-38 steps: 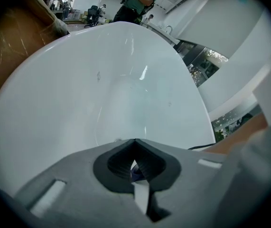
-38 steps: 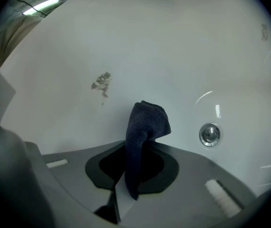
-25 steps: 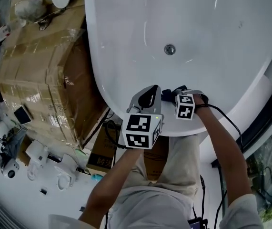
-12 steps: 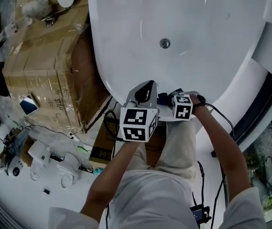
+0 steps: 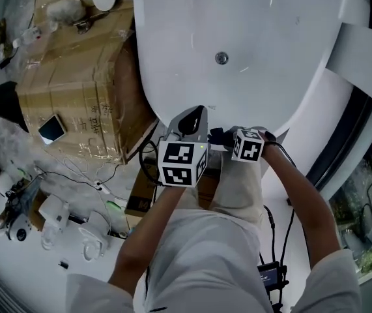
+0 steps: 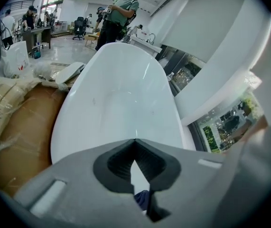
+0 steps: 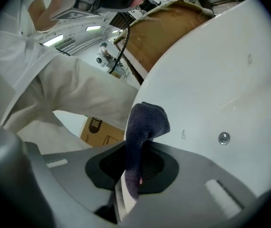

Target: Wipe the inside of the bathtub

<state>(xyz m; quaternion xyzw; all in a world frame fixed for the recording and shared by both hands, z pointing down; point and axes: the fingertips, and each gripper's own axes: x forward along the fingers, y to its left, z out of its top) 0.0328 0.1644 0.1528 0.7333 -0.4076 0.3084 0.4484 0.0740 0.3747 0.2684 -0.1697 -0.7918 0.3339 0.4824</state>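
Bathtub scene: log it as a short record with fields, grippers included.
bathtub: white, freestanding
drain: in the bathtub floor
left gripper: jaws together, holding nothing
right gripper: shut on dark cloth
grippers' place: side by side at the bathtub's near end
cloth touching bathtub: cannot tell
beside bathtub: cardboard box

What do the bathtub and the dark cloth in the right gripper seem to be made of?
Bathtub: smooth glossy white, with bright light streaks on it; probably acrylic or enamel, I cannot tell which. Cloth: dark bluish, soft fuzzy pile, folds limply; probably microfibre or terry.
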